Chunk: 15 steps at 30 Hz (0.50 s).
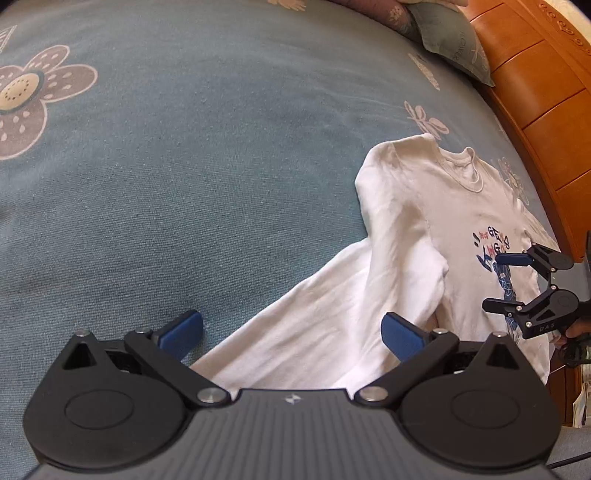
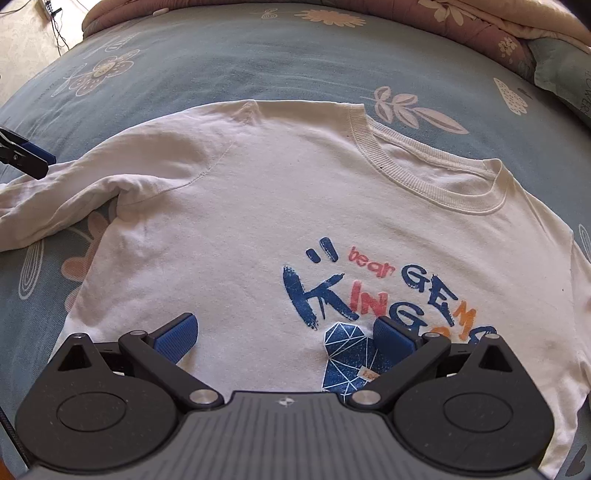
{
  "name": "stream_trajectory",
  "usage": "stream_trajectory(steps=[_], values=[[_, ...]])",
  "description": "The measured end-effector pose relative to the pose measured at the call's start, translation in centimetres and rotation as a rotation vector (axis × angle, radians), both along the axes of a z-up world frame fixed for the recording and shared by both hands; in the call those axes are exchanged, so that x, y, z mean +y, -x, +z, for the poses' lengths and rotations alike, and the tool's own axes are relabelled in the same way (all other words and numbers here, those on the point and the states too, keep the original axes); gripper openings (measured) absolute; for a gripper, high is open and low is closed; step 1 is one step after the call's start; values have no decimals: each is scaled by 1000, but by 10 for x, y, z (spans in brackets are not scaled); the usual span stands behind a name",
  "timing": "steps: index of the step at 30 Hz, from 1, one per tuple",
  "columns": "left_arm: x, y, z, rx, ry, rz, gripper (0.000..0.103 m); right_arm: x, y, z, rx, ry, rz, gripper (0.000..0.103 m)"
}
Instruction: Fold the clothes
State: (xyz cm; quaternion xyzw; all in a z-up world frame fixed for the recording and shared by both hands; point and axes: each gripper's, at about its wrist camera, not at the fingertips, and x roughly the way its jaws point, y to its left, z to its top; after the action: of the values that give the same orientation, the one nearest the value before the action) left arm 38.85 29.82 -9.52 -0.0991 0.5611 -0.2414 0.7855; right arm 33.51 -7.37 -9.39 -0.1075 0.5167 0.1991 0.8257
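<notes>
A white long-sleeved shirt (image 2: 258, 221) with a blue, red and orange print (image 2: 373, 295) lies face up on the bed. Its collar (image 2: 424, 173) points to the far right. One long sleeve (image 1: 314, 325) stretches from the shirt's body (image 1: 424, 221) toward my left gripper (image 1: 291, 336), which is open with the sleeve end lying between its blue pads (image 1: 184, 332). My right gripper (image 2: 284, 339) is open, hovering over the shirt's chest by the print. The right gripper (image 1: 498, 284) also shows at the right edge of the left wrist view, open above the print.
The bed is covered by a blue-grey sheet with flower patterns (image 1: 184, 166). A wooden headboard (image 1: 535, 92) runs along the right side. A grey-green pillow (image 1: 454, 40) and a pink quilt (image 2: 461, 18) lie at the head end. Floor with cables (image 2: 33, 33) is beyond the bed.
</notes>
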Motion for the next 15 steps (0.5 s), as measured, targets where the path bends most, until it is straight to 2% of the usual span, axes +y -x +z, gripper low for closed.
stream_trajectory(steps=[5,7,10,15], values=[[21,-13,-6,53,118,2,102,1,-3,-2,8,5,-9,103],[19,-18,-4,87,101,-2,101,2,-4,-2,10,10,-14,103],[12,-20,-2,121,102,-82,100,3,-6,-1,16,10,-21,103],[17,-40,-10,206,151,-159,97,4,-4,-2,12,14,-1,103]])
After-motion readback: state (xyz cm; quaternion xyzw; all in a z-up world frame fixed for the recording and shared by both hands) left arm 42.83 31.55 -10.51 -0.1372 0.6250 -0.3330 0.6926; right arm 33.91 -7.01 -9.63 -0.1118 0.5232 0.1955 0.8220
